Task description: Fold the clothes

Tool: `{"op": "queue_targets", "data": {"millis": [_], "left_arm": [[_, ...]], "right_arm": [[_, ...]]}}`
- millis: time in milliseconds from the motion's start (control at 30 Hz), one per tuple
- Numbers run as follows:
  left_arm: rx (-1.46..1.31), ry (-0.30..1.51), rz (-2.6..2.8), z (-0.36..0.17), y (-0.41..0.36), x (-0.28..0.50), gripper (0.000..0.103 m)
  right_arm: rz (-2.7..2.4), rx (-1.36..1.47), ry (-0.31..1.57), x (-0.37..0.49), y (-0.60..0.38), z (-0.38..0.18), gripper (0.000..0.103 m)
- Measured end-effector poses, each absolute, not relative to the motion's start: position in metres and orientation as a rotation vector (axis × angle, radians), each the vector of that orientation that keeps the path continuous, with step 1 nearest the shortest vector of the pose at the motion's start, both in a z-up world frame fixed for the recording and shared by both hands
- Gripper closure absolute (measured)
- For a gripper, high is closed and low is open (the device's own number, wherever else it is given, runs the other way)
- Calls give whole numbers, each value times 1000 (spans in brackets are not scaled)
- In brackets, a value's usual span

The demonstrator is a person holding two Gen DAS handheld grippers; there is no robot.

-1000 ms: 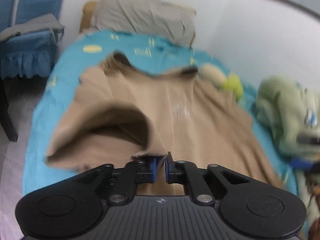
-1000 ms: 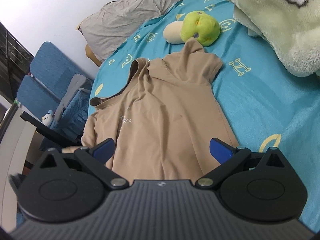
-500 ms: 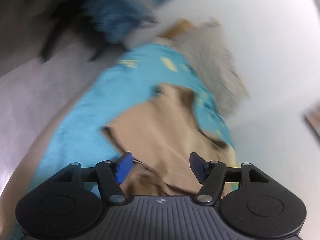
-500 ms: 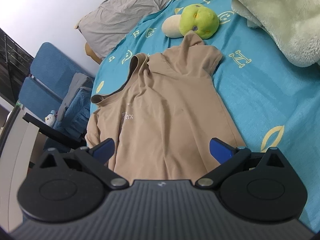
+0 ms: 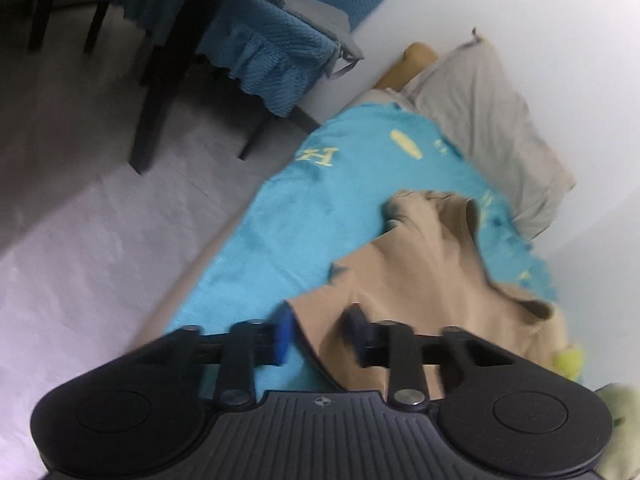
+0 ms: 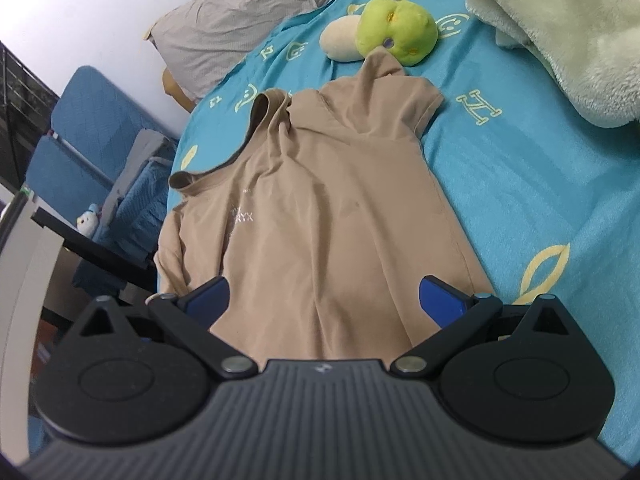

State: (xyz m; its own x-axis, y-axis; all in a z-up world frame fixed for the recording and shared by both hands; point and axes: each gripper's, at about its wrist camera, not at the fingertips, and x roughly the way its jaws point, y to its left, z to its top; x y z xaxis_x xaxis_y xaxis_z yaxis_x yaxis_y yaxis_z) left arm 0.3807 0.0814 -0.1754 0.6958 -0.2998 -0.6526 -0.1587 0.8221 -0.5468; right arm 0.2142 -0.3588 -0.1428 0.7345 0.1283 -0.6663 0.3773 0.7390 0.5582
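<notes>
Left wrist view, blurred: the left gripper [image 5: 318, 336] has its jaws spread, nothing between them touching. A tan shirt [image 5: 424, 280] lies on the teal bedspread [image 5: 280, 232] — its near edge crosses the gap between the jaws. Bare bedspread runs to the left, then the bed's edge and grey floor [image 5: 80, 208]. A grey pillow [image 5: 488, 120] sits beyond.

Right wrist view: the right gripper [image 6: 324, 296] is spread wide above the shirt's [image 6: 320, 208] hem — whether it touches is unclear. The shirt lies flat, collar far. A green plush toy [image 6: 394, 32] touches its far sleeve. Open bedspread [image 6: 540, 184] lies to the right.
</notes>
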Motion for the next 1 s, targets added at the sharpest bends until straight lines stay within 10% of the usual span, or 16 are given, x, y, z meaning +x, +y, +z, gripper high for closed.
{"op": "queue_targets", "data": {"millis": [133, 667, 1000], "left_arm": [[-627, 828, -92, -173, 85, 391, 100], [-15, 639, 228, -75, 86, 519, 97], [-67, 674, -87, -101, 54, 406, 20]], "right_arm": [[-150, 728, 752, 215, -356, -143, 0], [-167, 523, 725, 222, -330, -137, 0], [-157, 362, 626, 223, -313, -120, 0]]}}
